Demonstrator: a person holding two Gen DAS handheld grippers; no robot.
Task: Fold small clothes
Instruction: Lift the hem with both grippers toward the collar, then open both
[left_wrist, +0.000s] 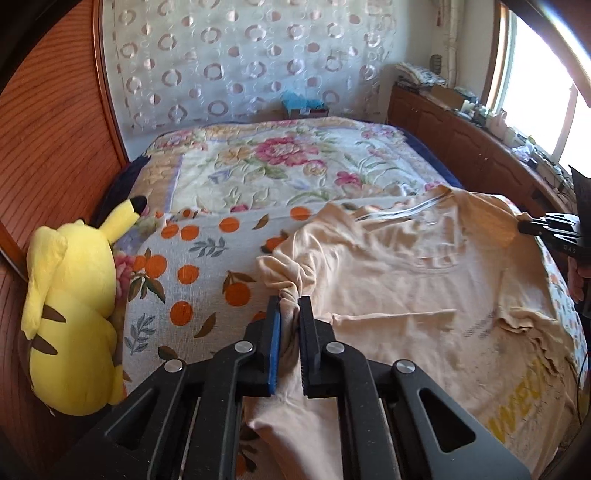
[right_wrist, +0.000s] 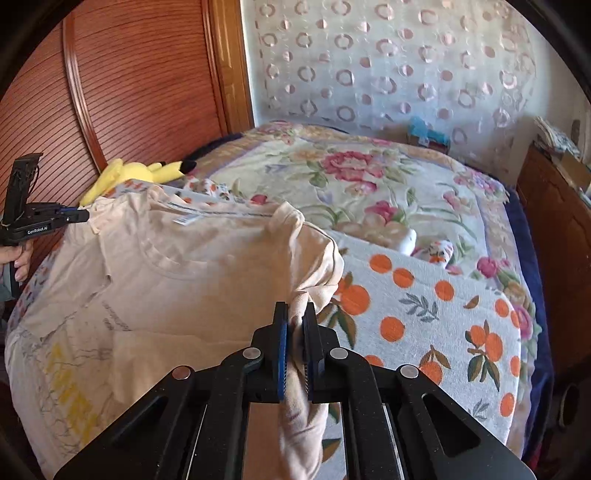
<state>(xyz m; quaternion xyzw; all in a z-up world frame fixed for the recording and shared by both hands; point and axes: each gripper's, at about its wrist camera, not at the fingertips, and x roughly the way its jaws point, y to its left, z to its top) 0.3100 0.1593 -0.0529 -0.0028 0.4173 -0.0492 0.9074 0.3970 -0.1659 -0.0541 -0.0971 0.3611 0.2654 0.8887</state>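
Each claw, left and right, pinches a bunched sleeve of the peach T-shirt spread near the bed edge, open quilt beyond.

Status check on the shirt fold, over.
Left gripper and right gripper shut on peach T-shirt sleeves. Shirt spread flat on bed. Pikachu plush clear.

we are seeing the t-shirt running off the frame at five o'clock, its yellow lettering cut short; cloth bunched inside the left gripper is hiding there.
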